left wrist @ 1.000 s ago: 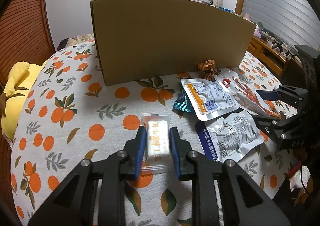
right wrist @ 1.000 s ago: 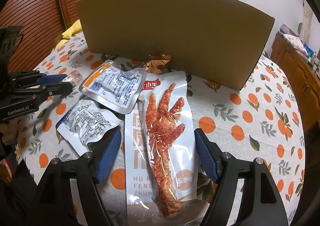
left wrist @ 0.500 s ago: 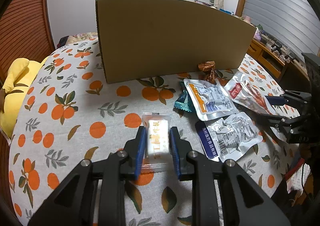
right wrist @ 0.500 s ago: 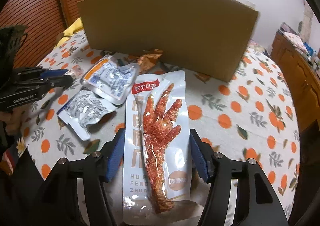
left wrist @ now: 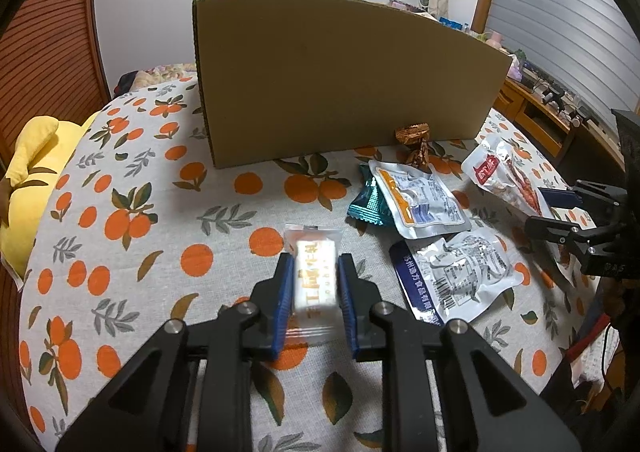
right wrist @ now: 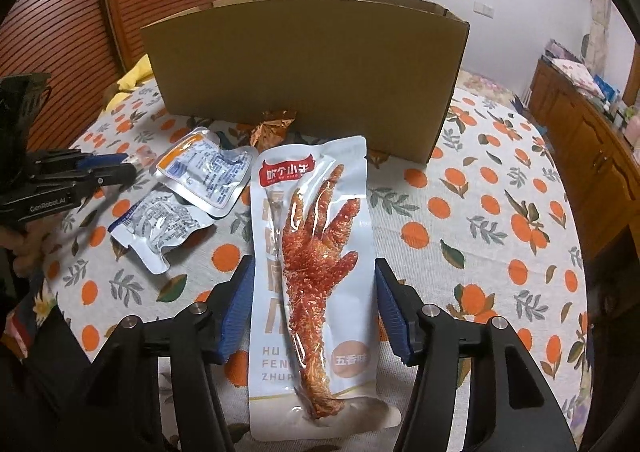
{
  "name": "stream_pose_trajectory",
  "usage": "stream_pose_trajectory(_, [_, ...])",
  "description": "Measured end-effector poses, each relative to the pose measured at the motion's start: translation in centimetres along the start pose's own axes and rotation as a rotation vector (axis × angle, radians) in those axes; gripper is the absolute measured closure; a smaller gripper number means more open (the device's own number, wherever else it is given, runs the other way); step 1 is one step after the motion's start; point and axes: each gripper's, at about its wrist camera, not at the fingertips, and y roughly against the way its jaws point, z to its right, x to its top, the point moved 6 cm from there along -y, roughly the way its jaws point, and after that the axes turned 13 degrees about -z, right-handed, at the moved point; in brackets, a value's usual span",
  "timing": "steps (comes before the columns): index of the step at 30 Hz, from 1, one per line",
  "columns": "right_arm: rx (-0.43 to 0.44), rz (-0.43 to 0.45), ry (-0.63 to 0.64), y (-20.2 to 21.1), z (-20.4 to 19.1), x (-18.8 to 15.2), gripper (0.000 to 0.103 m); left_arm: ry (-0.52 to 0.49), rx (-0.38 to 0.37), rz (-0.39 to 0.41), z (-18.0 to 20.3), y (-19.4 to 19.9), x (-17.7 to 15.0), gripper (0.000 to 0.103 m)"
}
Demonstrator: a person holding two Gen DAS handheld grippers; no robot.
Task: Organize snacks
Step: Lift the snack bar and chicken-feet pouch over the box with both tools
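My left gripper [left wrist: 313, 278] is shut on a small white candy packet [left wrist: 315, 279] and holds it just above the tablecloth. My right gripper [right wrist: 314, 292] is shut on a long pale packet with a red chicken foot [right wrist: 316, 248], lifted off the table. An open cardboard box [left wrist: 340, 83] stands at the back; it also shows in the right wrist view [right wrist: 304, 71]. On the cloth lie an orange-edged silver pouch [left wrist: 418, 199], a blue-edged silver pouch [left wrist: 456, 276], a teal packet [left wrist: 366, 205] and a brown foil candy [left wrist: 414, 137].
The round table has an orange-print cloth [left wrist: 120, 219]. A yellow plush [left wrist: 28, 163] lies off its left edge. A wooden cabinet [right wrist: 588, 139] stands to the right. Slatted wooden panels [right wrist: 120, 11] stand behind the table.
My right gripper closed on the chicken foot packet and lifted it toward the box. My left gripper kept hold of the white candy packet and rose slightly.
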Motion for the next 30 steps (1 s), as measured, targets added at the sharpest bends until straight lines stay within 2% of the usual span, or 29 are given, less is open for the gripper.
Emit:
stream_pose_trajectory(13, [0.017,0.024,-0.014,0.5,0.4,0.3,0.048,-0.022,-0.012,0.046,1.1,2.3,1.1,0.083])
stream_pose_trajectory(30, [0.038,0.1,-0.022,2.4,0.8,1.4,0.049,-0.067,-0.048,0.106,3.3,4.5,4.0,0.083])
